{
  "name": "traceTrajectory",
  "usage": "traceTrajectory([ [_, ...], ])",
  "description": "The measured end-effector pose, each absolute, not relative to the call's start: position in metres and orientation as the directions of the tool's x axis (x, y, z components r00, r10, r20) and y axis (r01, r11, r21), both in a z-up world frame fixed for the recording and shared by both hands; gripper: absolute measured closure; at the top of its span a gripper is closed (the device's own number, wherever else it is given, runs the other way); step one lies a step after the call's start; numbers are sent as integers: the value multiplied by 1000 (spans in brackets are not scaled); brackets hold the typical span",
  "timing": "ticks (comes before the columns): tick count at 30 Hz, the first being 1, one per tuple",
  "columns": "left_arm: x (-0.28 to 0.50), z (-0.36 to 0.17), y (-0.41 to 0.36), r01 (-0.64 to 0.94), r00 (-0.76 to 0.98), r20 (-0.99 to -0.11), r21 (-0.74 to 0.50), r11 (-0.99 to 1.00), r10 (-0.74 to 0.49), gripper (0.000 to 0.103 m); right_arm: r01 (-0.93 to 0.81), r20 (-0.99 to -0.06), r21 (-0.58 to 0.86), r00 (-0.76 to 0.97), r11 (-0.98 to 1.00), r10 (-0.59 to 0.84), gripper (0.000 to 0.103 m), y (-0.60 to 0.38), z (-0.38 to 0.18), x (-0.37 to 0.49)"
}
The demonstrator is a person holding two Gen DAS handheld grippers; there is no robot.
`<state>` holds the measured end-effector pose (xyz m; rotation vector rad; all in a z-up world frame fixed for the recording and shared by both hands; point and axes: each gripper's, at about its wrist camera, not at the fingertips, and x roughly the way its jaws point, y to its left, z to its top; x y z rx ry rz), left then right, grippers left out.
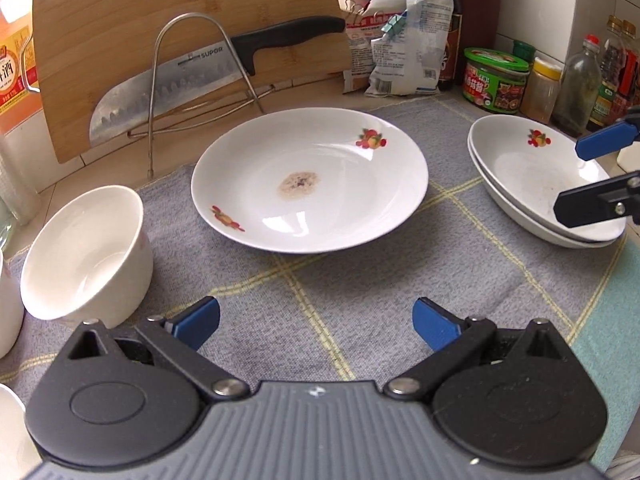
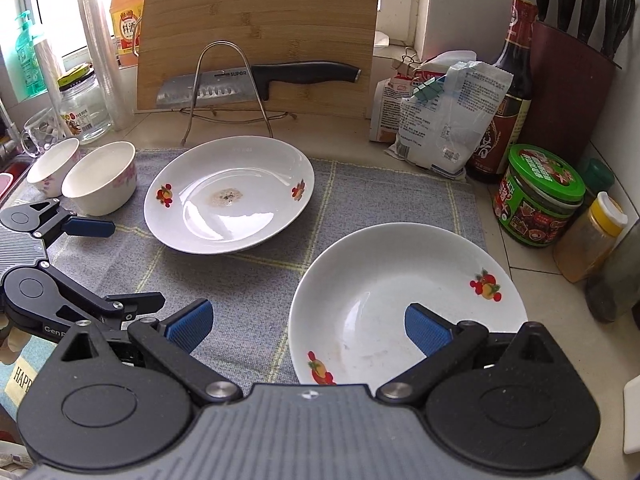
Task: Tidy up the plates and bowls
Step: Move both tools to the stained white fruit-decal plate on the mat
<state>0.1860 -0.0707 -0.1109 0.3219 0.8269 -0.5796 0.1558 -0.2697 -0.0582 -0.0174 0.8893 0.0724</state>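
A white plate with fruit prints and a brown stain lies on the grey cloth. Two more such plates are stacked at the right; the stack lies just ahead of my right gripper. Two white bowls stand at the left; one bowl is left of my left gripper. My left gripper is open and empty, short of the stained plate. My right gripper is open, its right finger over the stack's rim.
A bamboo cutting board and a knife on a wire rack stand at the back. Bags, a sauce bottle, jars and a knife block crowd the right. A glass jar and mug stand back left.
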Motion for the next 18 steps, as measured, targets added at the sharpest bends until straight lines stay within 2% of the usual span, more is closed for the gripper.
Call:
traceTrajectory([
  [3, 192, -122, -70, 609, 514, -777, 33, 792, -363, 1, -61, -784, 13, 618, 998, 48, 0, -259, -58, 152],
  [18, 224, -128, -76, 611, 544, -724, -6, 792, -425, 1, -5, -815, -39, 578, 999, -29, 0, -241, -56, 141],
])
